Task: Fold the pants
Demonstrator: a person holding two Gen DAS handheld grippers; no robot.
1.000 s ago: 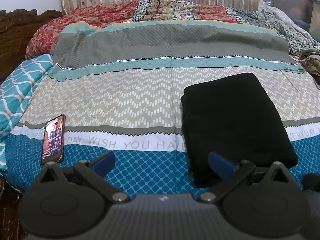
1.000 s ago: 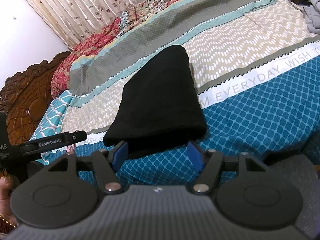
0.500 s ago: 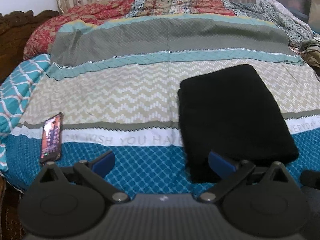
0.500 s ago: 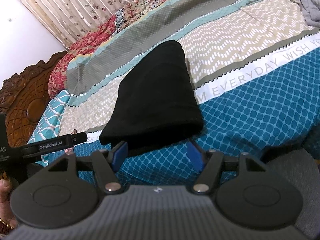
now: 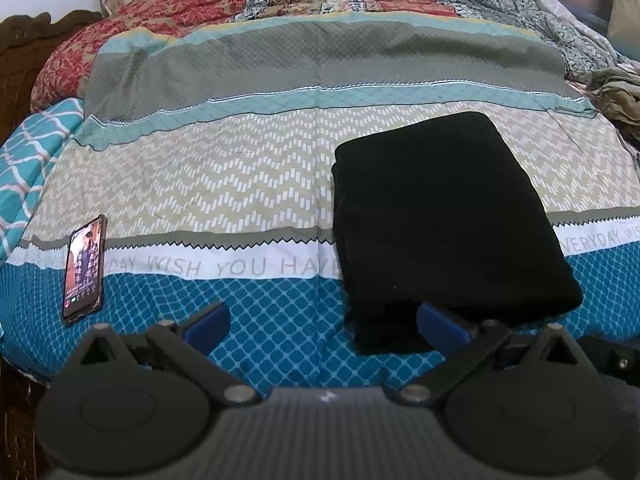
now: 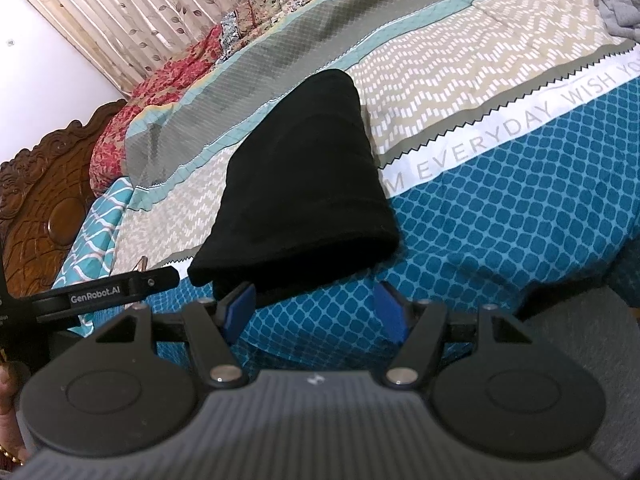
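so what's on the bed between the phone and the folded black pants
Nothing: only bare bedsheet lies between the phone and the pants, seen in the left wrist view.

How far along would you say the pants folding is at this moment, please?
Done: the black pants lie as a compact folded rectangle on the bedspread. In hand: nothing; the left claw and right claw are both open at its near edge. Left: seemingly little, perhaps one more fold or just backing away.
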